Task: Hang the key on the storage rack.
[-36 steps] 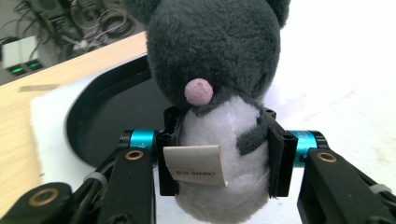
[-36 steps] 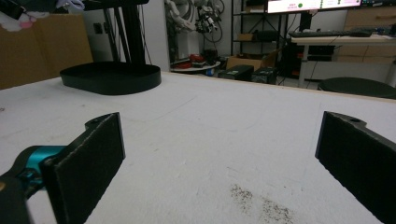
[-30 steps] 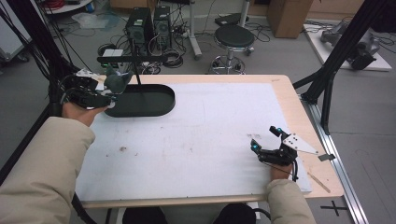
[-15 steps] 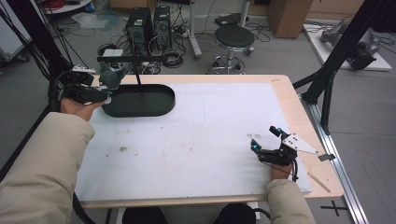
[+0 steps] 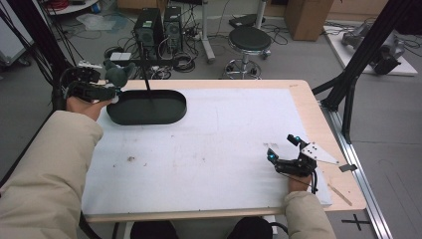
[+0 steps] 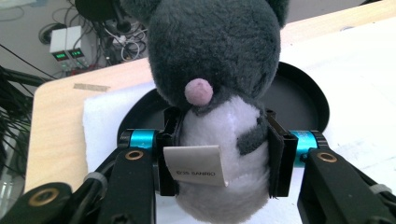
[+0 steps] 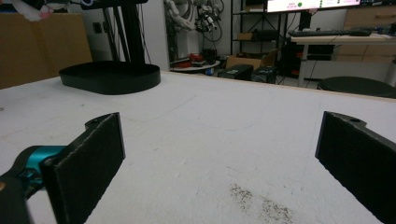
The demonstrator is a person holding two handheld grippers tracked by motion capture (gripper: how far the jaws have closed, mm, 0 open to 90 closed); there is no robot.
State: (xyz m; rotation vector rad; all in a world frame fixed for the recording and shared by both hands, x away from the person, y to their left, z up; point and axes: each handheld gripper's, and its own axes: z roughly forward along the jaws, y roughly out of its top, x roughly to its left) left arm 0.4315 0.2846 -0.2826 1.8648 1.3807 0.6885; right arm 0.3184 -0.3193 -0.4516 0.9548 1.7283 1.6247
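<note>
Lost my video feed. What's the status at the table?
Left gripper shut on grey-and-white plush mouse toy, at black oval tray's left end. Right gripper open, empty, low over white mat. Nothing between.

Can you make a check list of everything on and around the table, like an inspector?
Surface: white mat on a wooden table, some dark specks.
Job's things: grey and white plush toy; black oval tray, nothing seen inside.
Clutter: nothing seen.
Tongs: left tongs squeeze the toy's white belly beside the tray; right tongs open, low over the mat.
Cables: tangled on the floor.
Surroundings: stool, computer towers, cardboard box.
</note>
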